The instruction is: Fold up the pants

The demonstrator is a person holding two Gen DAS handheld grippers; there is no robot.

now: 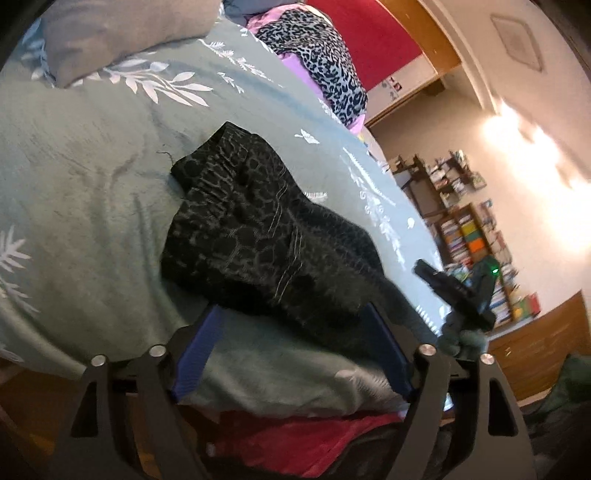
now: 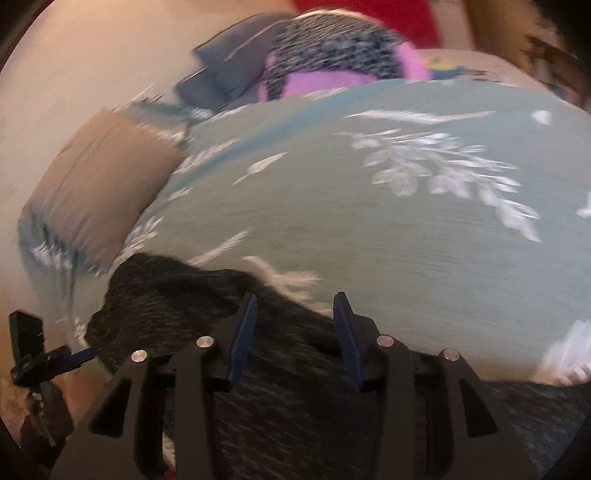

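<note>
Lying bunched on soft leaf-print green bedspread [image 1: 92, 192]: dark mottled-print fabric pants [image 1: 258, 236]; left gripper [image 1: 291, 332] and right gripper [image 2: 293, 332] both spread, grasping nothing.

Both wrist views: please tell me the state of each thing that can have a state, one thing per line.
pants: bunched in a loose heap on the bed, not folded flat
left hand-held gripper: open, fingers either side of the pants' near edge
right hand-held gripper: open, over the pants, gripping nothing
bedspread: spread over the bed, slightly wrinkled
pillow: lying at the head of the bed
</note>
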